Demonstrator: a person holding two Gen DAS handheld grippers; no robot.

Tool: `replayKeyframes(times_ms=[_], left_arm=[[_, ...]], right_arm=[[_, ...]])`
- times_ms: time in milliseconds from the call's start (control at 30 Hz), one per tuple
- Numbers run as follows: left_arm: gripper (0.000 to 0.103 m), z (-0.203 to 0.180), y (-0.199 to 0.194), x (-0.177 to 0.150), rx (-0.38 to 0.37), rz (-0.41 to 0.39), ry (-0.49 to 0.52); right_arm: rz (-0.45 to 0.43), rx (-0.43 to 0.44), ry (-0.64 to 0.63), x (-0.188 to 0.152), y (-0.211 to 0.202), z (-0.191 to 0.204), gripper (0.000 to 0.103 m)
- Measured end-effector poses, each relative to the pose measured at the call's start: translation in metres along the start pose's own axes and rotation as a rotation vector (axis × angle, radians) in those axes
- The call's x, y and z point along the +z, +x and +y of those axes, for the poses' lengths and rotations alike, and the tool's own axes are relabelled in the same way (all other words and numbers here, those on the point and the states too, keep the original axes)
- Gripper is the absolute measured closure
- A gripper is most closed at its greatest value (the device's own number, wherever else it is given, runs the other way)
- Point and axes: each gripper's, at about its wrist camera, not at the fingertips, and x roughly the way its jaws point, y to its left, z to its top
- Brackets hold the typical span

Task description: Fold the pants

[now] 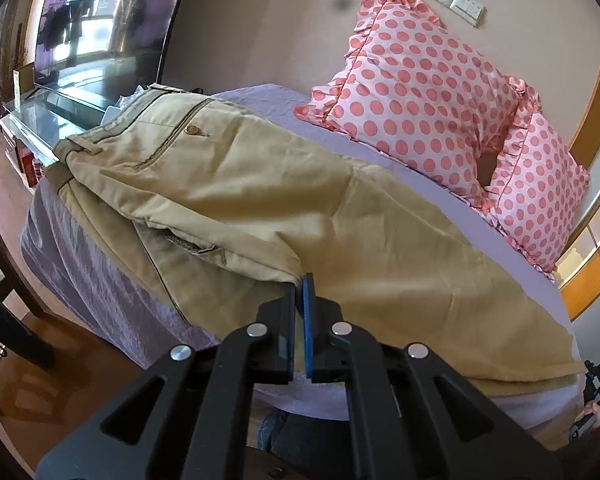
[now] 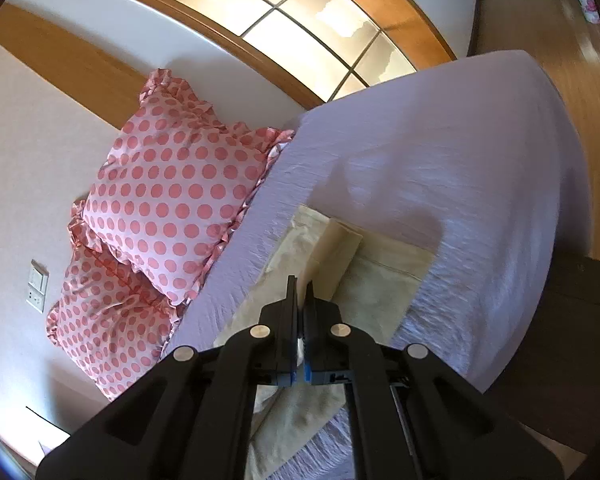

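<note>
Left wrist view showed the left gripper (image 1: pixel 302 285) pinched narrow on a fold of the khaki pants (image 1: pixel 284 184) — spread across the lilac bed (image 1: pixel 100 280), beside polka-dot pillows (image 1: pixel 412 92). The right gripper (image 2: pixel 299 286) clamped a leg hem — lifted.

The pants (image 1: pixel 300 200) lie along the near edge of the bed (image 1: pixel 268 96), with two pillows (image 1: pixel 420 96) stacked at its far edge against the wall.

Home bedroom: lavender-sheeted bed (image 2: pixel 440 152), polka-dot pillows (image 1: pixel 416 92), TV (image 1: pixel 100 28), wooden floor (image 2: pixel 572 60).
</note>
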Motion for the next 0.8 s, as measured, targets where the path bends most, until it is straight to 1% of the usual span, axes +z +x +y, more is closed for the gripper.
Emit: replayKeyframes(times_ms=[200,300,367,400,433,500,567,600,667,700,733,767,800], left_arm=[[0.1,0.002,0.002,-0.005,-0.018,0.006,-0.006],[0.099,0.003,0.004,-0.01,-0.012,0.017,0.015],[0.095,0.004,0.003,-0.014,-0.011,0.019,0.032],[0.093,0.004,0.001,-0.017,-0.01,0.009,0.046],[0.093,0.004,-0.002,-0.02,-0.009,-0.003,0.061],[0.091,0.004,-0.009,-0.025,0.001,-0.03,0.092],[0.087,0.007,-0.015,-0.031,0.011,-0.051,0.111],[0.086,0.011,-0.019,-0.034,0.007,-0.06,0.11],[0.083,0.017,-0.022,-0.037,-0.002,-0.067,0.095],[0.082,0.02,-0.022,-0.038,-0.007,-0.068,0.084],[0.08,0.022,-0.022,-0.04,-0.011,-0.067,0.074],[0.078,0.024,-0.021,-0.04,-0.014,-0.064,0.069],[0.077,0.024,-0.019,-0.041,-0.014,-0.056,0.067]], right_arm=[[0.014,-0.032,0.015,-0.004,0.002,-0.011,0.101],[0.026,-0.083,-0.018,-0.007,0.001,-0.011,0.1],[-0.008,-0.134,-0.042,-0.008,-0.008,-0.009,0.087],[-0.024,-0.146,-0.049,-0.007,-0.011,-0.01,0.064],[-0.048,-0.161,-0.057,-0.006,-0.015,-0.01,0.045],[-0.072,-0.194,-0.082,-0.004,-0.015,-0.011,0.045],[-0.069,-0.205,-0.087,-0.003,-0.011,-0.013,0.045],[-0.064,-0.206,-0.084,-0.004,-0.008,-0.016,0.046],[-0.081,-0.207,-0.119,-0.008,-0.006,-0.013,0.046],[-0.073,-0.189,-0.132,-0.011,-0.004,-0.011,0.048],[-0.057,-0.16,-0.139,-0.014,-0.001,-0.01,0.056],[-0.043,-0.123,-0.149,-0.019,0.002,-0.009,0.057],[-0.035,-0.102,-0.159,-0.023,0.005,-0.007,0.063]])
